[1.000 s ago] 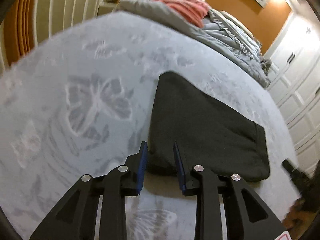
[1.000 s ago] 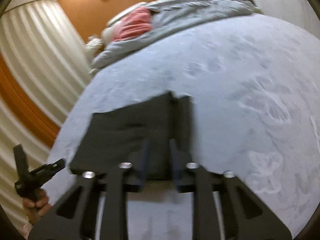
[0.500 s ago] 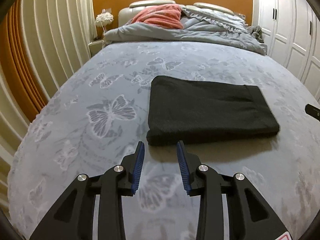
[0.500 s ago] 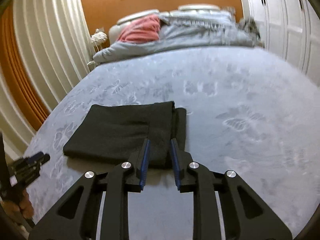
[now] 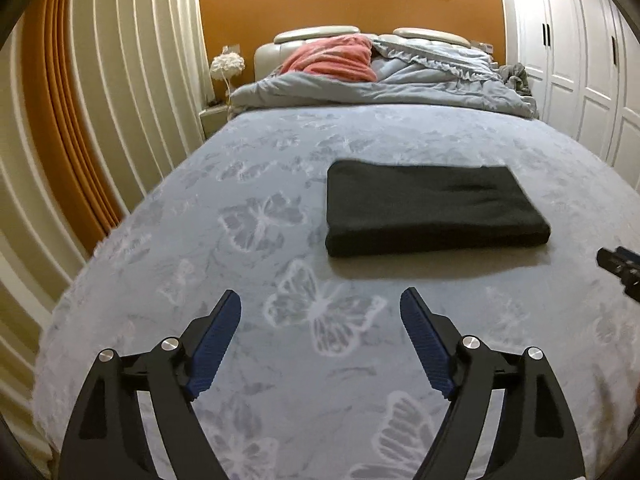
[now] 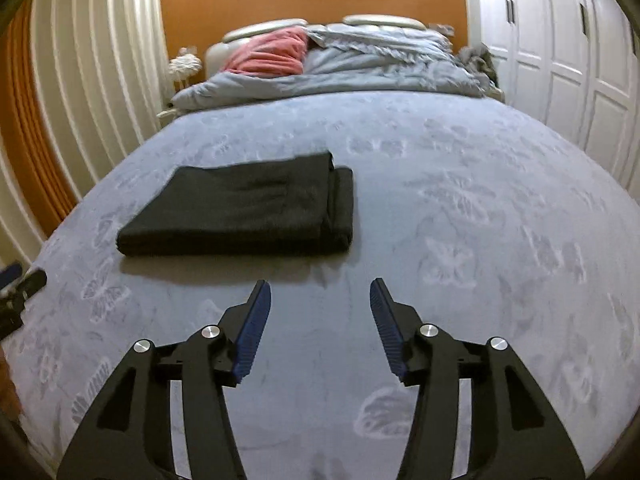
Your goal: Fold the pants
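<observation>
On my far left, white curtains (image 5: pixel 120 80) hang in tall folds beside an orange wall (image 5: pixel 240 8). A small white lamp (image 5: pixel 227 65) stands by the headboard (image 5: pixel 320 34). My left fingers (image 5: pixel 321 306) are spread wide with nothing between them, their blue pads (image 5: pixel 218 344) hovering over the bed (image 5: pixel 200 240), whose grey cover is printed with pale butterflies. Ahead of them and a little to the right lie the pants (image 5: pixel 432 208), dark and folded into a flat rectangle near the middle of the bed, well apart from my left fingers. Beyond the pants, at the head of the bed, a grey duvet (image 5: pixel 384 84) is bunched up, with a pink blanket (image 5: pixel 332 60) heaped against it. At the right edge of my left view I see the dark tip of my other tool, low over the cover. My right fingers (image 6: pixel 320 296) are also spread wide and hold nothing, hovering above the cover. From this side the pants (image 6: pixel 248 208) sit ahead and to the left, near but not touching the fingers, and their right end shows stacked layers, the top fold stopping just short of the one under it. A shadow lies on the cover along their near edge. On the far right, white wardrobe doors (image 6: pixel 560 60) line the wall.
</observation>
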Demonstrator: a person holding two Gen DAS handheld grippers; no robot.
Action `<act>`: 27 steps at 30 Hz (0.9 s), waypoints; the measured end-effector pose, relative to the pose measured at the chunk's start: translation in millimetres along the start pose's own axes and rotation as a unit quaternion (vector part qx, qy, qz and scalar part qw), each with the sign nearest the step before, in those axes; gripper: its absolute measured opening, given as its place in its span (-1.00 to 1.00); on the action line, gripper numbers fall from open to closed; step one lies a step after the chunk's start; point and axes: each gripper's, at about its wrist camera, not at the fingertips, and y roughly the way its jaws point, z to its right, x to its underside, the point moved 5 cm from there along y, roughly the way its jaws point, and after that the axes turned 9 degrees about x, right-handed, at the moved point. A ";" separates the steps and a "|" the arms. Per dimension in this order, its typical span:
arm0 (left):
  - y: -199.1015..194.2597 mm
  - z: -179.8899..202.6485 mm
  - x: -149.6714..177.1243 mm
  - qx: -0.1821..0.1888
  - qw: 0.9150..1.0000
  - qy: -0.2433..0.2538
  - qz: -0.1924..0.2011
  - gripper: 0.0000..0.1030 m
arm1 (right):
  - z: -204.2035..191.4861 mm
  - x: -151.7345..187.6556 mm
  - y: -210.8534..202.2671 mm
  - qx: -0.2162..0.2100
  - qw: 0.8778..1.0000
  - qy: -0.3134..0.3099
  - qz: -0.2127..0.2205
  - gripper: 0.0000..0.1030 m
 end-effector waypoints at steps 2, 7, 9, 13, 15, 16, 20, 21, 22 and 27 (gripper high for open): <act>12.3 -2.0 7.7 0.004 1.000 -0.018 -0.013 0.53 | -4.5 2.9 -4.0 0.006 1.000 0.004 0.015 0.60; 23.0 5.9 7.5 0.012 1.000 -0.009 0.010 0.56 | -17.8 10.5 -2.9 0.043 0.998 -0.022 0.035 0.73; 28.1 7.3 9.4 0.017 1.000 -0.013 0.006 0.57 | -21.8 15.5 2.8 0.043 0.998 -0.027 0.024 0.73; 31.6 9.9 11.8 0.014 1.000 -0.009 0.002 0.59 | -25.2 20.3 6.6 0.047 0.998 -0.037 0.018 0.78; 30.4 10.7 12.9 0.009 1.000 -0.007 0.005 0.60 | -23.2 21.3 6.0 0.048 0.998 -0.031 0.017 0.79; 29.6 10.1 14.0 0.009 1.000 -0.011 0.006 0.60 | -22.3 21.8 5.5 0.045 0.999 -0.027 0.015 0.79; 29.0 8.0 17.0 0.022 0.999 -0.033 -0.001 0.60 | -19.8 25.6 3.7 0.041 0.999 -0.017 0.009 0.80; 28.2 7.9 17.2 0.024 0.999 -0.036 0.000 0.60 | -20.0 26.3 2.6 0.041 0.999 -0.018 0.009 0.80; 26.8 7.8 17.3 0.022 0.999 -0.038 0.003 0.60 | -20.4 27.0 0.5 0.041 0.999 -0.019 0.012 0.80; 21.4 11.3 19.2 0.024 0.999 -0.032 0.004 0.60 | -25.6 31.4 -6.1 0.038 0.999 -0.026 0.014 0.80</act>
